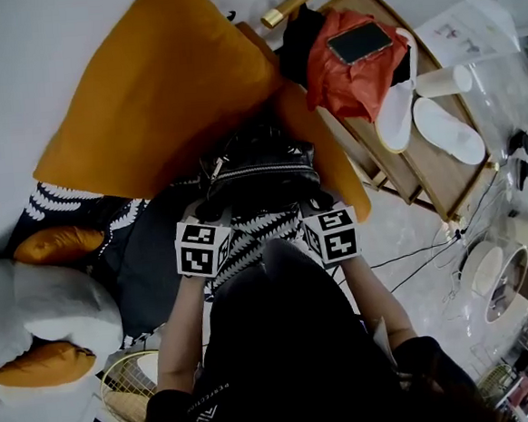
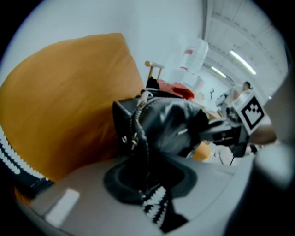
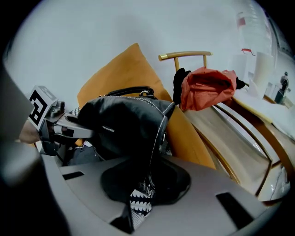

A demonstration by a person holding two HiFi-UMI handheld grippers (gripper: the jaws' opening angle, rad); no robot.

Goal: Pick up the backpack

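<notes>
A black backpack [image 1: 261,169] leans against an orange cushion [image 1: 154,87] on a black-and-white patterned cloth [image 1: 248,239]. My left gripper [image 1: 212,208] grips its left side and my right gripper [image 1: 323,199] its right side, marker cubes toward me. In the left gripper view the zipped edge of the backpack [image 2: 170,124] runs down into the shut jaws of the left gripper [image 2: 147,184]. The right gripper view shows the backpack [image 3: 124,124] with its seam pinched in the right gripper [image 3: 145,182]. Patterned cloth shows just under both sets of jaws.
A wooden rack [image 1: 424,161] at the right carries a red cloth [image 1: 353,71] with a phone [image 1: 360,41] on it and white slippers [image 1: 439,128]. Grey and orange pillows [image 1: 44,305] lie at the left. Cables [image 1: 431,247] and clutter sit on the floor at the right.
</notes>
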